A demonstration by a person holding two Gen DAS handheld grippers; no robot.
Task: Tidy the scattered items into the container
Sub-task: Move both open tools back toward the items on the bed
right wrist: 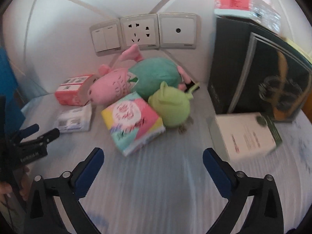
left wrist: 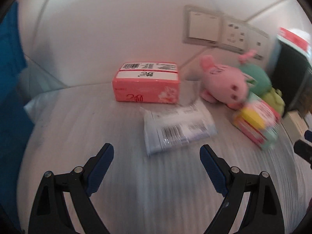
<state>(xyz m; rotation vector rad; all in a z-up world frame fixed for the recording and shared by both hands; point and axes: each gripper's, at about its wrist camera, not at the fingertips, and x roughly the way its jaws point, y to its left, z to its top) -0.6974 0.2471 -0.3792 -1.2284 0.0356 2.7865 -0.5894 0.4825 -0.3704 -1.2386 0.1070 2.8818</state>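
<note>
Left gripper (left wrist: 157, 153) jaws wide, nothing between them, hovering over the pale ribbed surface (left wrist: 156, 185) just short of a white-blue wipes pack (left wrist: 178, 125). Right gripper (right wrist: 153, 157) also spread wide and empty, with a multicolour tissue pack (right wrist: 134, 123) just ahead. Behind that pack, touching it, a green plush (right wrist: 171, 108) and a pink-and-teal plush (right wrist: 136, 81) bunched together. Coral tissue box (left wrist: 146, 81) sits near the wall, left of the plush pile. White flat box (right wrist: 246, 134) lies right, in front of a dark upright box (right wrist: 253, 68). Which item is the container, cannot tell. Frames blurred.
</note>
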